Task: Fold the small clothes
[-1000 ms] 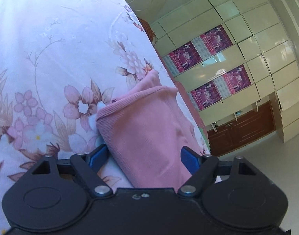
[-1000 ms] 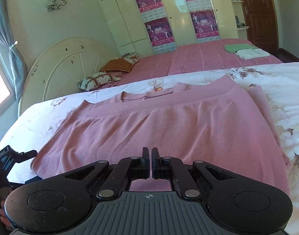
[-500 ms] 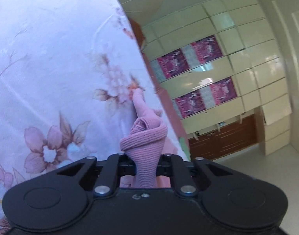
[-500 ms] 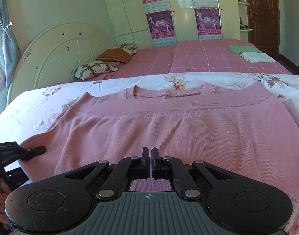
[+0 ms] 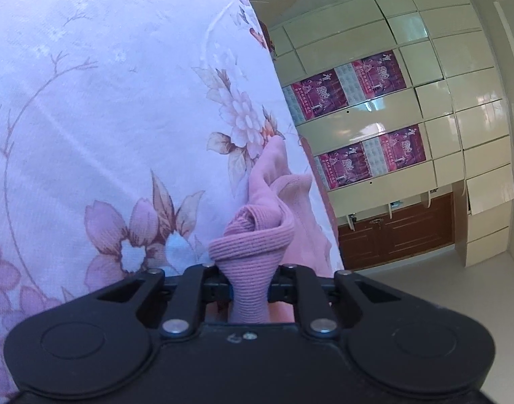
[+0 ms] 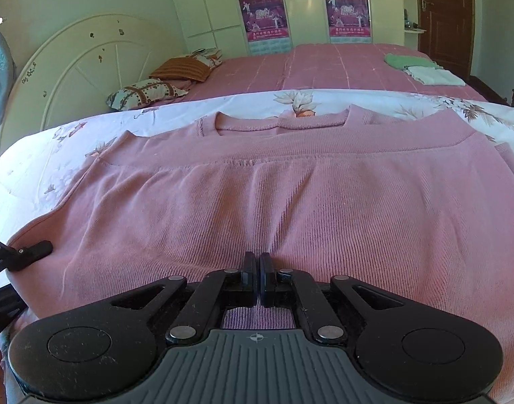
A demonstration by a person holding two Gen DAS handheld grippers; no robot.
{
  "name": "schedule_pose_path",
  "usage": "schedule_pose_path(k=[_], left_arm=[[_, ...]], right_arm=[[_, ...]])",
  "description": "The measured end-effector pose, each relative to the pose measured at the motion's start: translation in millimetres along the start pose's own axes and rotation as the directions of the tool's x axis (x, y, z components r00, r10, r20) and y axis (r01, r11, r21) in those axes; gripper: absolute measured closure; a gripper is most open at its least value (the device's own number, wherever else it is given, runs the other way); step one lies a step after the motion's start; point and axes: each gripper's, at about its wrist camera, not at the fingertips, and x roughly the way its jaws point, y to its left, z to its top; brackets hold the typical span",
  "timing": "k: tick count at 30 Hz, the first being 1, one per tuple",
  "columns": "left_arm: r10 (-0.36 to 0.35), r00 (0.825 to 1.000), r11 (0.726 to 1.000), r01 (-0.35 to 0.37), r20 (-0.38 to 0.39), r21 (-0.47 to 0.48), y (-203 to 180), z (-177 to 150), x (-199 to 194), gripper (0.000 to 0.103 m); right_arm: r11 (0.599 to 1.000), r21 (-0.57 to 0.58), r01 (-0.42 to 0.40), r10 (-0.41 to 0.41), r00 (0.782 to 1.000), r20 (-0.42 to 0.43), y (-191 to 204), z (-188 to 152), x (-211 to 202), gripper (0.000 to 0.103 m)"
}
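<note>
Left gripper [image 5: 248,291] now clamped on a bunched ribbed fold of the pink sweater [image 6: 290,202]; a second ago spread wide around that flat edge. Right gripper [image 6: 258,281] pressed together as before, pinching the near hem, now lower and closer to the knit. Sweater spread flat on the floral bedspread [image 6: 38,168], neckline at the far side. Beyond the sweater, folded green and white cloths [image 6: 421,69] on the pink bed [image 6: 324,67].

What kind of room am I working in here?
A bedroom, it seems: a bed with a cream rounded headboard, patterned pillows, and a tall cream wardrobe wall behind.
</note>
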Motion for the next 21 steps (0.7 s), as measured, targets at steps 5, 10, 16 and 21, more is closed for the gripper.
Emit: schedule_pose_path(k=[5, 10, 16, 21], left_arm=[[0.069, 0.998, 0.998, -0.069, -0.009, 0.013, -2, -4, 1, 0.090], [0.082, 0.996, 0.996, -0.083, 0.018, 0.034, -6, -7, -2, 0.090], [0.096, 0.993, 0.984, -0.104, 0.061, 0.147, -39, -12, -13, 0.090], [0.151, 0.987, 0.930, -0.162, 0.059, 0.329, -96, -24, -10, 0.090]], right_arm=[[0.999, 0.014, -0.029, 0.028, 1.000, 0.002, -4, 0, -3, 0.102], [0.997, 0.027, -0.072, 0.072, 0.997, 0.018, -11, -2, -4, 0.102], [0.989, 0.046, -0.141, 0.140, 0.990, 0.021, -25, -2, -3, 0.103], [0.965, 0.137, -0.222, 0.225, 0.974, -0.007, -43, 6, -1, 0.103]])
